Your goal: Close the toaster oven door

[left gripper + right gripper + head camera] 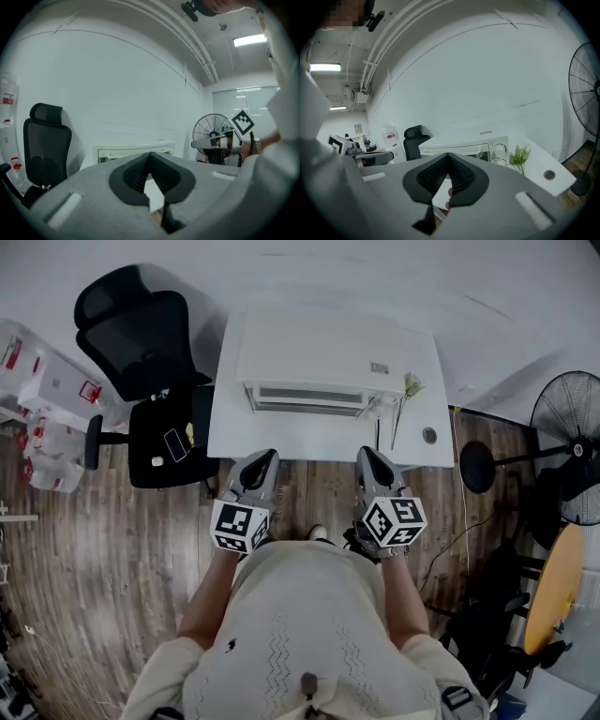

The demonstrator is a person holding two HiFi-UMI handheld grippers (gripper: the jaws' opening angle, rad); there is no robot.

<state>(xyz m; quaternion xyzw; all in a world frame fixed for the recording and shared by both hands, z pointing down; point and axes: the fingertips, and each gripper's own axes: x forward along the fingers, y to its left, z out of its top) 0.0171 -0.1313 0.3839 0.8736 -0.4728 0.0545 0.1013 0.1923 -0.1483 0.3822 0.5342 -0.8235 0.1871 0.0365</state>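
Note:
A white toaster oven (319, 351) stands on the white table (412, 442), its front facing me. Its door (309, 397) shows as a pale band with a dark slot along the near side; how far it stands ajar I cannot tell. Both grippers hover over the wooden floor just short of the table's near edge. My left gripper (263, 457) is shut and empty, and so is my right gripper (367, 454). In the left gripper view the oven (136, 151) sits straight beyond the closed jaws (150, 154). In the right gripper view the oven (473, 143) and its knobs (499, 151) lie past the closed jaws (448, 155).
A black office chair (141, 334) with a phone (175, 443) on its seat stands left of the table. A green sprig (410, 385) and a round grommet (429, 435) are at the table's right end. A floor fan (572, 446) stands right, white boxes (47, 399) far left.

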